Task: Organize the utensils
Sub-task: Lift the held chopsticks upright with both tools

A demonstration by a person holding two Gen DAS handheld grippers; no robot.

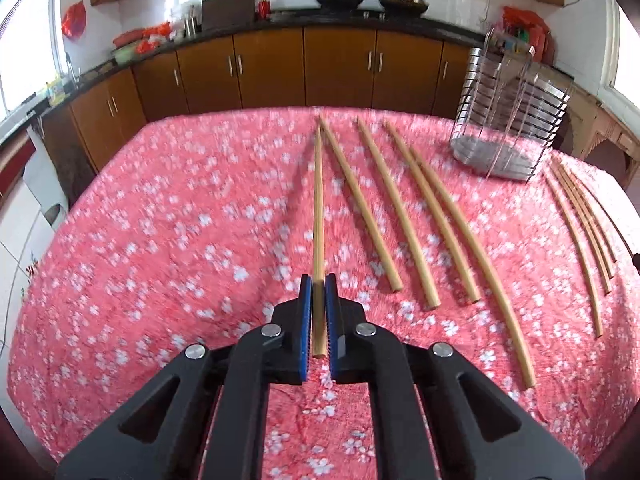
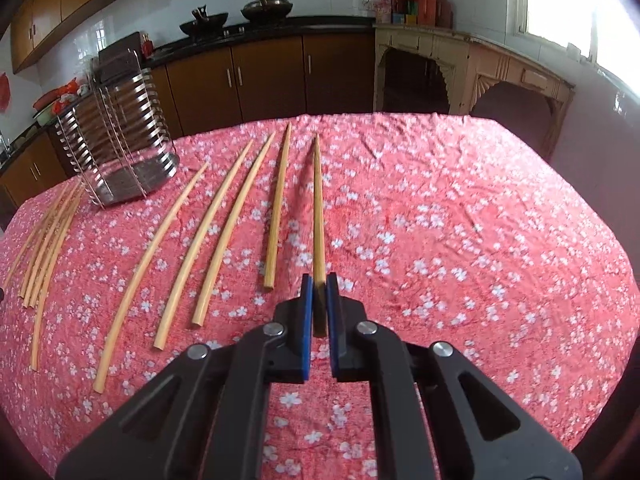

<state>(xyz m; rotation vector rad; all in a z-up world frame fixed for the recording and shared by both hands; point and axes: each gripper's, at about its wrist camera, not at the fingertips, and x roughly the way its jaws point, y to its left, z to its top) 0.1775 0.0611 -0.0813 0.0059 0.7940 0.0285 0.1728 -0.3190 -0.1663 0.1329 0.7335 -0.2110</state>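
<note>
My left gripper (image 1: 319,280) is shut on the near end of a wooden chopstick (image 1: 318,208) that points straight away over the pink flowered cloth (image 1: 160,240). To its right, several loose chopsticks (image 1: 404,216) lie on the cloth side by side. My right gripper (image 2: 319,280) is likewise shut on one chopstick (image 2: 318,208), with a thin shadow beside it on the cloth. Left of it lie several more chopsticks (image 2: 224,232). A slatted metal utensil holder (image 1: 508,120) (image 2: 120,140) stands upright near the table's far edge.
Another bundle of thin chopsticks (image 1: 580,232) (image 2: 48,240) lies near the holder. Brown kitchen cabinets (image 1: 340,68) and a dark counter with woks (image 2: 240,12) run behind the table. The cloth (image 2: 480,240) to the right of my right gripper carries nothing.
</note>
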